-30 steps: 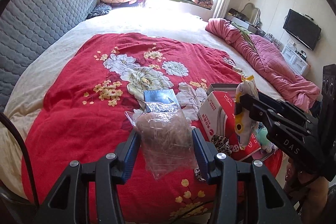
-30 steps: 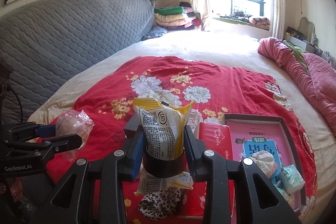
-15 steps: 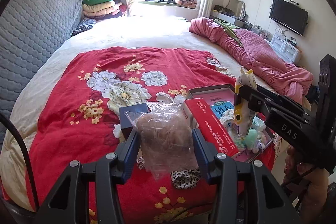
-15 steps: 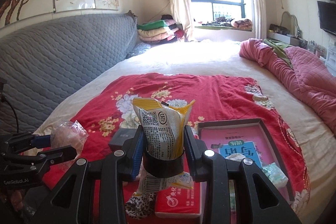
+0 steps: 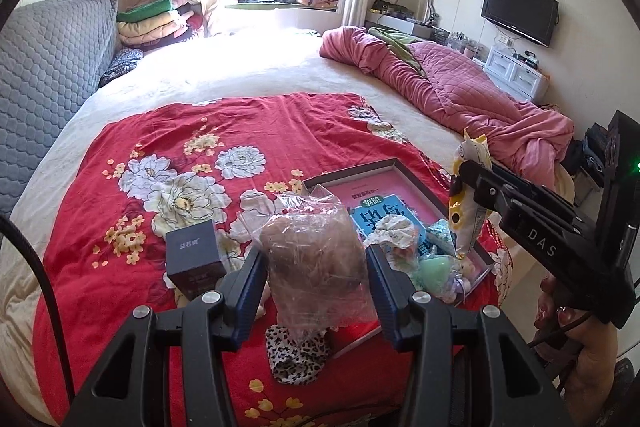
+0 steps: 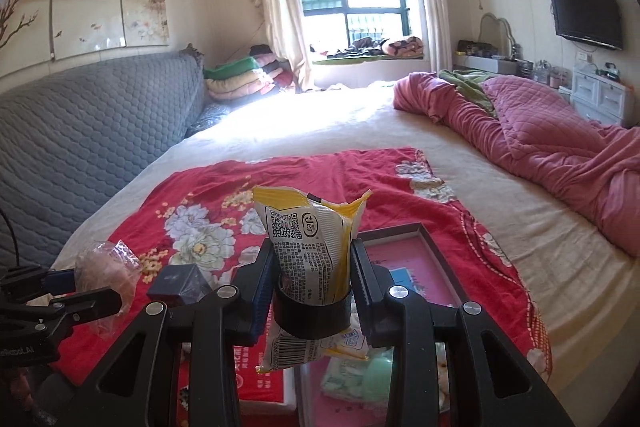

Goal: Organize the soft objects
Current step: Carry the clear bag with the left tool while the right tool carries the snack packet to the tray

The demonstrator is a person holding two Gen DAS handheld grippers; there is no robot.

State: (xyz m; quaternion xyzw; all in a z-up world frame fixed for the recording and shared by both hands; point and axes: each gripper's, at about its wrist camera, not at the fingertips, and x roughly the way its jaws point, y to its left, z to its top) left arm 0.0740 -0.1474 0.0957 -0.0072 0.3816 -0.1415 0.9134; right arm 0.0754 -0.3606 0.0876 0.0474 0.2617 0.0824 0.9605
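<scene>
Above the red floral blanket point(image 5: 120, 163) on the bed: left gripper point(image 5: 316, 279) fingers clamping a clear bag point(image 5: 316, 259), right gripper point(image 6: 312, 283) fingers clamping a yellow packet point(image 6: 310, 239), over the tray point(image 5: 404, 171) of soft items

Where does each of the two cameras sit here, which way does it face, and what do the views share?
Left wrist: on the left gripper, looking along its fingers across the bed; it grips a clear plastic bag; the right gripper and a hand show at right.
Right wrist: on the right gripper, facing the window; it grips a yellow packet; the left gripper shows at left.
Shared: red floral blanket, open box, dark carton.
</scene>
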